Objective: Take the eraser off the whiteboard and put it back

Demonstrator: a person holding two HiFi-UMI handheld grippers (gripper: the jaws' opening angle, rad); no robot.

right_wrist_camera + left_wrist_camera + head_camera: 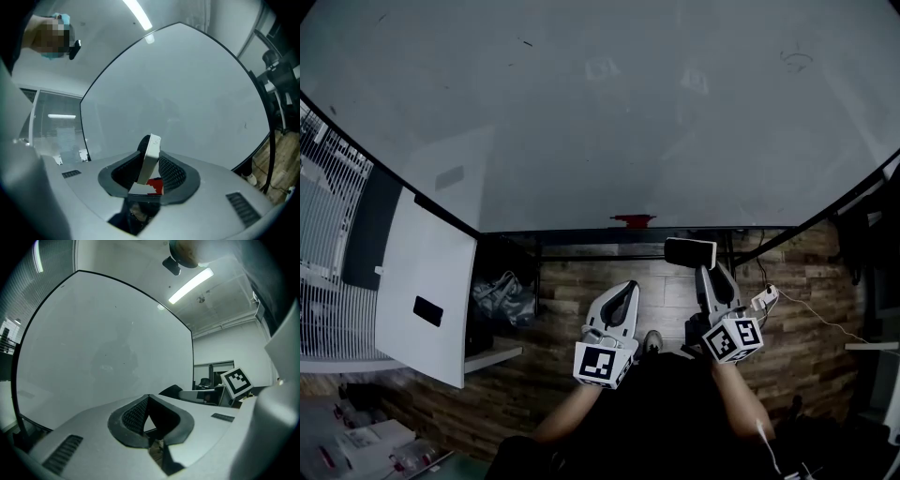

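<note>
One eraser (690, 253), white with a dark face, is clamped on edge between the two jaws of the right claw (703, 269). It is held just below the lower edge of the single large whiteboard (628, 112), right of that edge's middle. One small red object (633, 221) sits on the same lower edge, to the eraser's left. The left claw (624, 294) is beside the right one, its jaws clenched together on nothing. Below lies wooden floor (825, 347), with one grey bag (502, 298) at the left.
</note>
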